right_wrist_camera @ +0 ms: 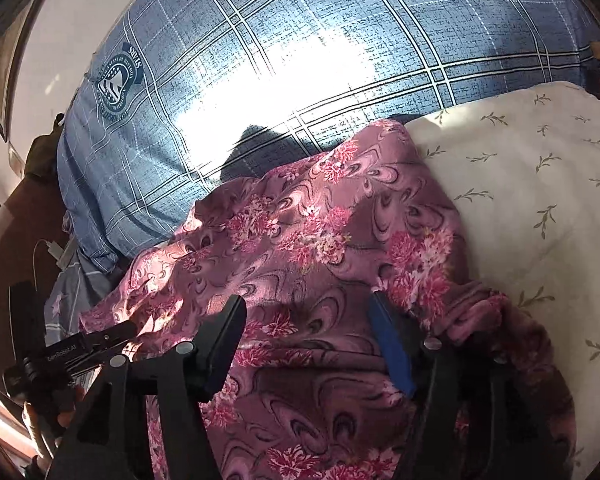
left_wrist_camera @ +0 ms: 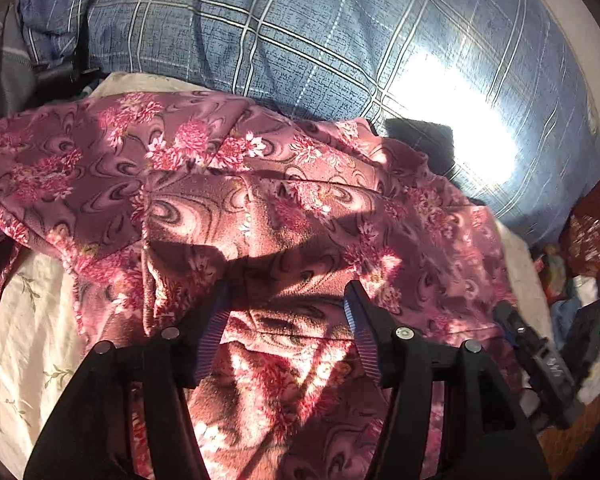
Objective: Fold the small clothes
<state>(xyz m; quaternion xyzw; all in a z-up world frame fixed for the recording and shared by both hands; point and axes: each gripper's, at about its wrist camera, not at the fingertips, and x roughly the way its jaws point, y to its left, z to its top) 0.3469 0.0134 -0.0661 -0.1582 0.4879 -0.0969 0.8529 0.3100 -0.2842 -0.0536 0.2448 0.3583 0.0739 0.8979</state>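
Left wrist view: black left gripper (left_wrist_camera: 286,292) with ribbed blue pads (left_wrist_camera: 214,330) stands with jaws apart, nothing pinched; pink-maroon floral fleece garment (left_wrist_camera: 228,200) lies crumpled beneath and between the fingers, on cream sheet with green sprig print (left_wrist_camera: 24,320). Blue plaid pillow (left_wrist_camera: 300,32) sits behind garment, sun patch on it. Right gripper (left_wrist_camera: 536,356) visible at right edge, over the garment's hem. Right wrist view: right gripper (right_wrist_camera: 308,308) jaws apart, blue pad (right_wrist_camera: 392,348) just above the cloth, no fabric clamped; garment (right_wrist_camera: 320,240) spreads from the pillow (right_wrist_camera: 260,60) toward camera, cream sheet (right_wrist_camera: 540,184) at right. Left gripper (right_wrist_camera: 92,344) at lower left beside garment edge.
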